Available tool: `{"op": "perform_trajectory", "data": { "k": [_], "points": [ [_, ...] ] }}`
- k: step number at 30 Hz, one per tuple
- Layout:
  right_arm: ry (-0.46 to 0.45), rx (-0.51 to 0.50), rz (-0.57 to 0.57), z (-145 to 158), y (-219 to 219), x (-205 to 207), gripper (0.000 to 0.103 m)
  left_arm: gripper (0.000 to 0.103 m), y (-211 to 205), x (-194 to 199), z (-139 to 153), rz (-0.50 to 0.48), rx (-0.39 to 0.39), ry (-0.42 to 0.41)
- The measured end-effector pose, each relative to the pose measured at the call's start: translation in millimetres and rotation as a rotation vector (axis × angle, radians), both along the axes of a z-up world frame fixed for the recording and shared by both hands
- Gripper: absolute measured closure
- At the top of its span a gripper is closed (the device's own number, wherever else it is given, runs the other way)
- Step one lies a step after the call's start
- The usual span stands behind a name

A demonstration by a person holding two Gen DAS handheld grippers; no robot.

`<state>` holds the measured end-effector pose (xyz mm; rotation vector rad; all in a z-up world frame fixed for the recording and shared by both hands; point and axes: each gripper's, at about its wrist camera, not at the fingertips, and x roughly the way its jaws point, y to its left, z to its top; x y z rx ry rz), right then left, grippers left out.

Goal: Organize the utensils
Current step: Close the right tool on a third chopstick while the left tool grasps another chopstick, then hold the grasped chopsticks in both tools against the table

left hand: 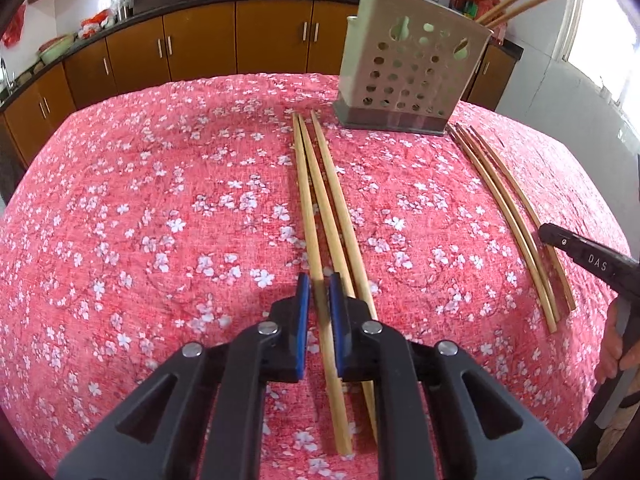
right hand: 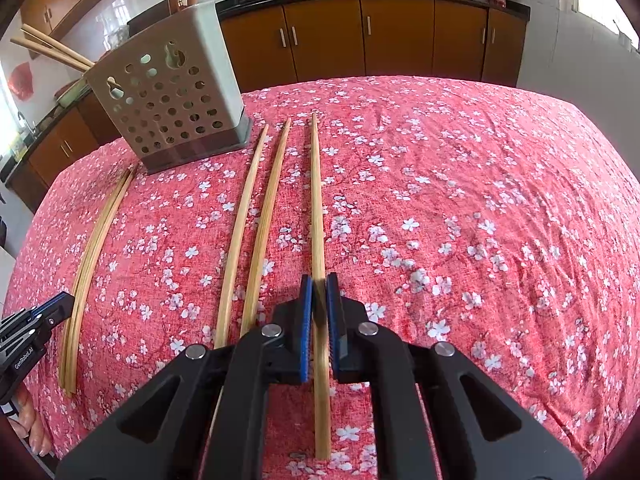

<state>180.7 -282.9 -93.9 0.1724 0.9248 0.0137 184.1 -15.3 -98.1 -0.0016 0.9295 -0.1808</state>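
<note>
Three bamboo chopsticks [left hand: 320, 208] lie side by side on the red floral tablecloth [left hand: 160, 220] in the left wrist view. My left gripper [left hand: 319, 284] is shut on the leftmost chopstick [left hand: 306, 200] near its thick end. In the right wrist view, my right gripper [right hand: 319, 286] is shut on the rightmost chopstick [right hand: 316, 200] of another three; two others [right hand: 256, 224] lie left of it. A white perforated utensil holder [left hand: 408, 68] stands at the table's far side with chopsticks leaning in it; it also shows in the right wrist view [right hand: 168, 96].
The right-hand chopstick group [left hand: 516, 224] and the right gripper's finger [left hand: 584, 256] show at the left view's right side. The left group [right hand: 92, 264] and left gripper [right hand: 32, 328] show at the right view's left edge. Brown cabinets [left hand: 240, 40] and a counter with woks stand behind.
</note>
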Motion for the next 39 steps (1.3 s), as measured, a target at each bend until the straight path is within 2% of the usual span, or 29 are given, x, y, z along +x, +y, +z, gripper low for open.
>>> {"op": "perform_trajectory", "data": {
  "k": [6, 11, 14, 18, 24, 39],
  "points": [
    [-0.015, -0.018, 0.012, -1, 3, -3, 0.095, 0.095, 12, 11, 0, 0.065, 0.019, -0.011],
    [-0.030, -0.016, -0.036, -2, -11, 3, 0.095, 0.095, 50, 33, 1, 0.160, 0.025, -0.011],
    [-0.041, -0.025, -0.052, -3, -16, 9, 0.095, 0.094, 65, 41, 2, 0.175, 0.023, -0.020],
    [-0.050, -0.052, -0.052, -4, -13, 12, 0.094, 0.094, 69, 43, 1, 0.174, 0.014, -0.038],
    [-0.051, -0.030, -0.053, -5, -16, 14, 0.094, 0.094, 75, 41, 1, 0.178, -0.021, -0.036],
    [-0.052, -0.030, -0.056, -5, -16, 11, 0.094, 0.094, 74, 40, 3, 0.183, -0.029, -0.034]
  ]
}}
